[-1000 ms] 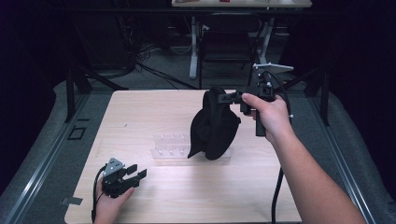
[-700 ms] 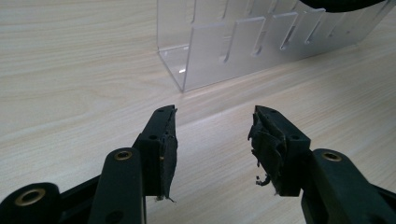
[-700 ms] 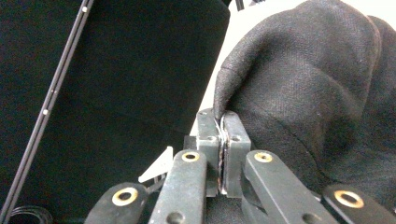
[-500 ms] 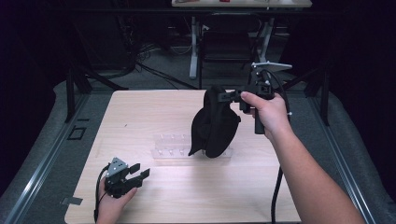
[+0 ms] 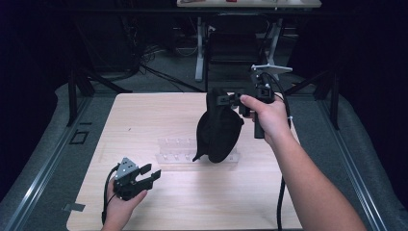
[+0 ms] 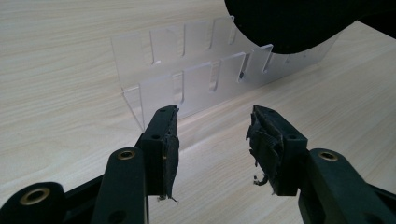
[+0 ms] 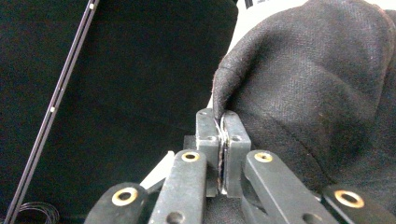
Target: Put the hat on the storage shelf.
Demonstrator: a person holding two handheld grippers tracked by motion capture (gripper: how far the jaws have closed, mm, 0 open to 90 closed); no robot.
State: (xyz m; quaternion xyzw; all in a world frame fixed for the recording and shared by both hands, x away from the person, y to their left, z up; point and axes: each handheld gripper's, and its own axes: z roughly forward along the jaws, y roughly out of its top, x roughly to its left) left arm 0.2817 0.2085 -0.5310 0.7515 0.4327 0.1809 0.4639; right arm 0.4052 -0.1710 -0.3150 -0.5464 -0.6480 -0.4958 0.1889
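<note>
Black cap [image 5: 219, 130] hanging from right claw [image 5: 230, 99], lower edge over clear slotted rack [image 5: 175, 150] on bench [image 5: 144, 115].
Soft, light fabric; pinched tight at thin edge, likely best hold. Left claw [image 5: 146, 174] open, empty, near bench front.

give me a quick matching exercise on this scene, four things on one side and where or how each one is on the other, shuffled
Things:
1. left gripper
2. right gripper
3. black cap
4. clear plastic rack

States:
A. hanging above the table
B. standing on the table, transparent
C. open, low near the table's front left
D. shut on fabric, raised

Pairs: 1-C, 2-D, 3-A, 4-B
</note>
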